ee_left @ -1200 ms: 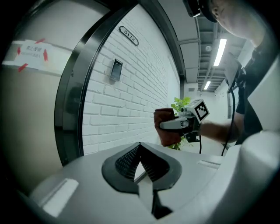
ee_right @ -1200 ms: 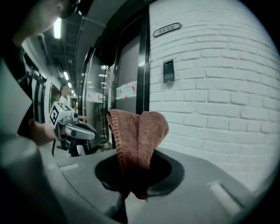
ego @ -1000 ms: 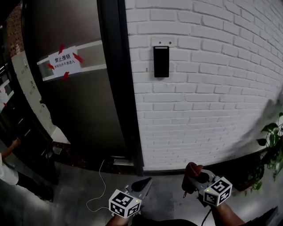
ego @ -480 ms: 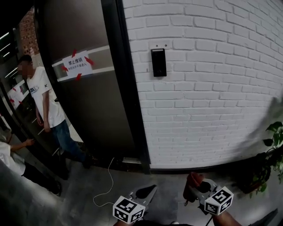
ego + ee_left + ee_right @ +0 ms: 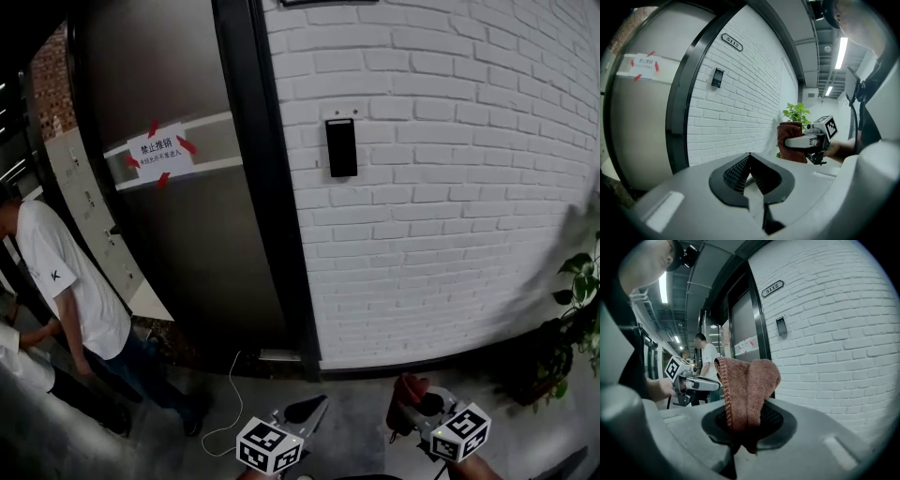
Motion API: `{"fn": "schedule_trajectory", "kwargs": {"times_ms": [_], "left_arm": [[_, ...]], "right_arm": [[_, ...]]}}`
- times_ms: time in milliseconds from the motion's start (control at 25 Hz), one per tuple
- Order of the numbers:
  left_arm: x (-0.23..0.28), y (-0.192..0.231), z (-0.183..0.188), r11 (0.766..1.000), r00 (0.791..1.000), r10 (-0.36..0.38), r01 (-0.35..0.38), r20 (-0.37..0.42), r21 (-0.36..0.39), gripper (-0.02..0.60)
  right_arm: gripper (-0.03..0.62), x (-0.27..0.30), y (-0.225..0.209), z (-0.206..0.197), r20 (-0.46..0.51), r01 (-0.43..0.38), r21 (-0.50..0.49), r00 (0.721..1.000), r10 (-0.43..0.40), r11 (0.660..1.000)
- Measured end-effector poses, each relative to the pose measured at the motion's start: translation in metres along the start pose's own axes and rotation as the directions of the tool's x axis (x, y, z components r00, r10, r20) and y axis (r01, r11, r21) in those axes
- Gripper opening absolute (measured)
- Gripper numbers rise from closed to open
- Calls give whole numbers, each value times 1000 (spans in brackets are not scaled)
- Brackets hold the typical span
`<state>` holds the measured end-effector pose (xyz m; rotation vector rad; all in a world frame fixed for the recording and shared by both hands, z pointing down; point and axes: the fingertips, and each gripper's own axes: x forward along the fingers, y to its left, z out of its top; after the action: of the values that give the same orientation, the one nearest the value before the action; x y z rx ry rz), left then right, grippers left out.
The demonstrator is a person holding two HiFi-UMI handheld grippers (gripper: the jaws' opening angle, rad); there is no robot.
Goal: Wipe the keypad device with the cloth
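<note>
Change: the person (image 5: 66, 281) in a white T-shirt stands lower and nearer the door (image 5: 187, 253) than half a second ago, and the grippers keep to the head view's bottom edge.
Wall: white brick wall (image 5: 450, 206), with a dark door frame at its left edge.
Floor: grey floor (image 5: 356, 422), with a potted plant (image 5: 581, 300) at the right.
Keypad device (image 5: 341, 147): mounted on the wall near its left edge, well apart from both grippers.
Right gripper (image 5: 417, 408): pinches the brown cloth (image 5: 747, 385), which stands up out of its jaws.
Left gripper (image 5: 314, 405): jaws pressed together, nothing between them.

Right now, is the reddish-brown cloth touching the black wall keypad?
No, the reddish-brown cloth sits in the right claw, well below the black keypad.
</note>
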<state>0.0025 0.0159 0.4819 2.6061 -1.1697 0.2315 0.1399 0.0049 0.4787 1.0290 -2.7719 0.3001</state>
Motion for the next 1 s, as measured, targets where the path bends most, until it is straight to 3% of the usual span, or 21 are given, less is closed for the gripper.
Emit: {"fn": "schedule_trajectory", "kwargs": {"times_ms": [480,1000], "left_arm": [[-5,22,12,999,999,-39,38,23,16,17],[-1,19,6,999,999,-41,40,24,23,17]], "right_arm": [[52,11,12,-6,-2,72,23,997,-72,997],[52,9,22,5,-40,77,39,996,-76,996]]}}
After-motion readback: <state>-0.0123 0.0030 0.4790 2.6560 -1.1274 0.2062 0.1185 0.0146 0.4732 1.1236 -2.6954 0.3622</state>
